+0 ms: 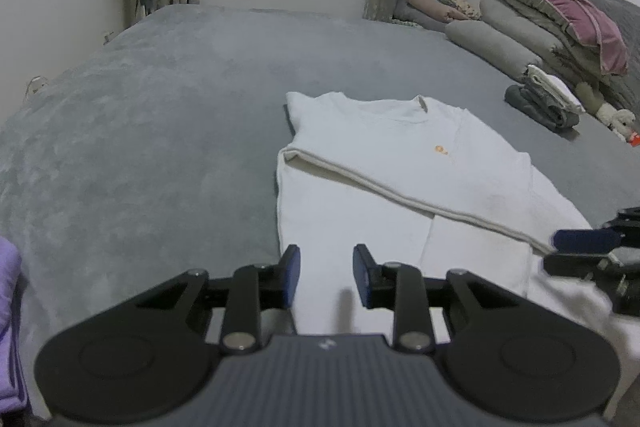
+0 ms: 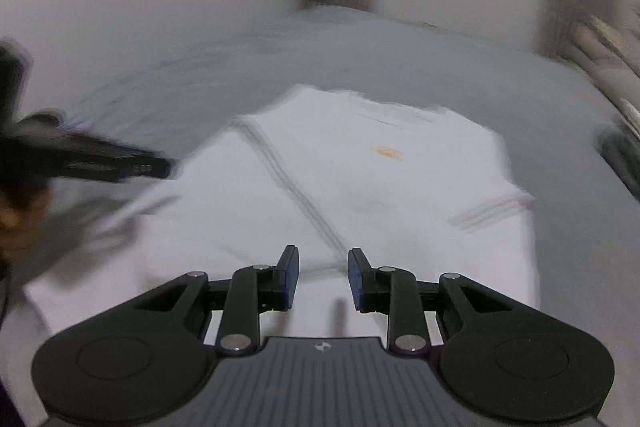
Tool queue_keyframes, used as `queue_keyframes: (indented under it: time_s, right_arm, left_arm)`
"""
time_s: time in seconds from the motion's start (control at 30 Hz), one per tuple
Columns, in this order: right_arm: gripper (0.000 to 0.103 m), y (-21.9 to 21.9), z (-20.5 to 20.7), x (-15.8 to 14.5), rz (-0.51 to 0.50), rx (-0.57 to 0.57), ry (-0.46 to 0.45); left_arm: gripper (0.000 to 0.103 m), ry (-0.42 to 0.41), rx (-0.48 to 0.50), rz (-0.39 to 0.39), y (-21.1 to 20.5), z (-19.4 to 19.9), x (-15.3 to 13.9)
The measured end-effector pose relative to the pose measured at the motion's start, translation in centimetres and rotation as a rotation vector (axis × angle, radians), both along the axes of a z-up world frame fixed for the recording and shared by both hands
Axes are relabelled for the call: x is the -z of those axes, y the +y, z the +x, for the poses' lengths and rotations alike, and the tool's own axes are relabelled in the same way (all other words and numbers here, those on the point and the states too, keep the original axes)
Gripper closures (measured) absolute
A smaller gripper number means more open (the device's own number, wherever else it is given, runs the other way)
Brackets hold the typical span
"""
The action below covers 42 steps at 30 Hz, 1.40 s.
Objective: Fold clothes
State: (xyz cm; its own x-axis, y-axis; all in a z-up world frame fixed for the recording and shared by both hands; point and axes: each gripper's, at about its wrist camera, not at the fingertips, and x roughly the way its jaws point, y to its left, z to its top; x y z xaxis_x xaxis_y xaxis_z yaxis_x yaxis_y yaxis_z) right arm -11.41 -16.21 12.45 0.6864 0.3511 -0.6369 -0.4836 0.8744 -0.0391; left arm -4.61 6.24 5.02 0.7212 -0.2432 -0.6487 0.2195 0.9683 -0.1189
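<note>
White T-shirt lies flat on the grey bed, 1 sleeve folded across, small orange logo showing. Left gripper and right gripper hover over its hem, jaws apart, empty.

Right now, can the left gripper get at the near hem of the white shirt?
Probably yes. The left gripper hangs open just over the white shirt, nothing between its jaws. The right gripper sits off to the side, clear of that path.
</note>
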Motion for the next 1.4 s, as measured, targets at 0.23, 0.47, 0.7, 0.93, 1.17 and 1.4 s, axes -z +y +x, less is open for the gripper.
queue_keyframes:
  time_s: [0.23,0.47,0.7,0.93,1.17,1.4]
  right_arm:
    - [0.077,6.7,-2.1,3.7,-0.176,-0.192,-0.019]
    - [0.083,5.2,-1.5,1.8,-0.050,-0.154,-0.048]
    - [0.089,8.1,-2.9,3.9,-0.164,-0.204,-0.066]
    - [0.091,8.5,-2.7,4.2,-0.120,-0.222,-0.070]
    - [0.088,6.4,-1.7,3.3,-0.036,-0.140,-0.057]
    - [0.088,6.2,-1.7,2.4,0.045,-0.194,-0.070]
  left_arm:
    - [0.077,0.001,0.050,0.026,-0.9,-0.5,0.2]
    - [0.077,0.012,0.095,0.115,-2.9,-0.7,1.2]
    - [0.078,0.018,0.091,0.115,-2.6,-0.5,1.3]
    - [0.078,0.049,0.096,-0.016,-0.8,-0.5,0.5]
    - [0.078,0.051,0.074,-0.029,-0.5,-0.6,0.5]
    - [0.078,0.021,0.031,-0.035,0.4,-0.9,-0.3]
